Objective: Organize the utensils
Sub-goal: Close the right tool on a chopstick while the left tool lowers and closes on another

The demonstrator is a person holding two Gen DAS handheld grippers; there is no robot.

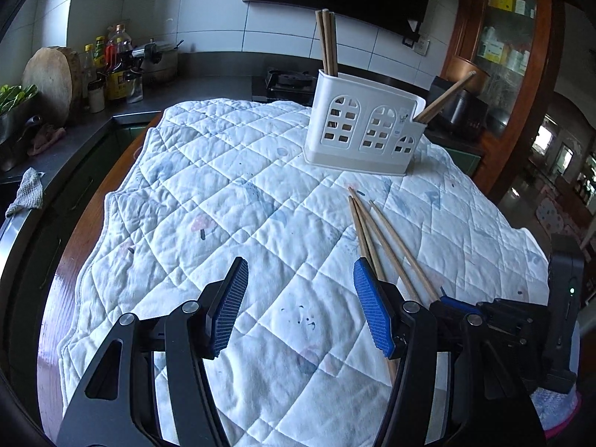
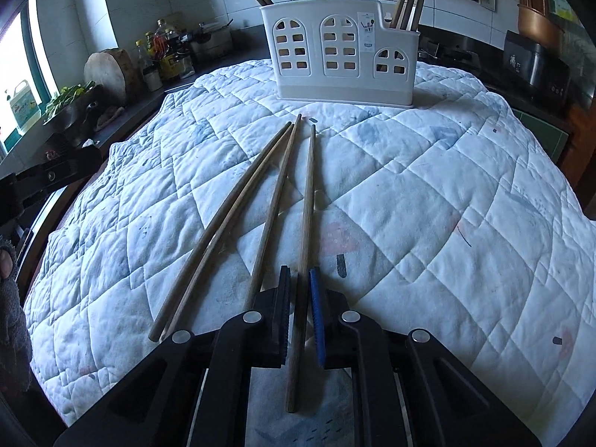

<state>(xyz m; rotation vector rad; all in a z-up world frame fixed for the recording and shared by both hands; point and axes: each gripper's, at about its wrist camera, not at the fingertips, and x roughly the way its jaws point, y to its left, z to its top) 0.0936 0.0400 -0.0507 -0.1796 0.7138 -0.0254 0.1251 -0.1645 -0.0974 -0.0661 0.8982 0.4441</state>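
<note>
chopstick (image 2: pixel 306 201) in right gripper (image 2: pixel 300 283) | three loose chopsticks (image 2: pixel 238 205) beside

The left wrist camera sat on the left hand-held gripper (image 1: pixel 300 305) and looked forward and down along its two fingers, low over the quilted cloth (image 1: pixel 208 201) on the surface. It faced the white holder (image 1: pixel 357 126), which stood far across the cloth, with the kitchen wall behind. The right wrist camera sat on the right hand-held gripper (image 2: pixel 300 311) and looked forward and down too, very close to the cloth (image 2: pixel 428 193). It faced the same white holder (image 2: pixel 335 52), which looked nearer here. Both views shared the cloth, the holder, the loose chopsticks (image 1: pixel 387 238) (image 2: pixel 260 201) lying on the cloth, and the bottles (image 1: pixel 111 63) (image 2: pixel 164 52) on the counter at the left. The left view also caught the right hand-held gripper (image 1: pixel 484 316) at its lower right edge.
</note>
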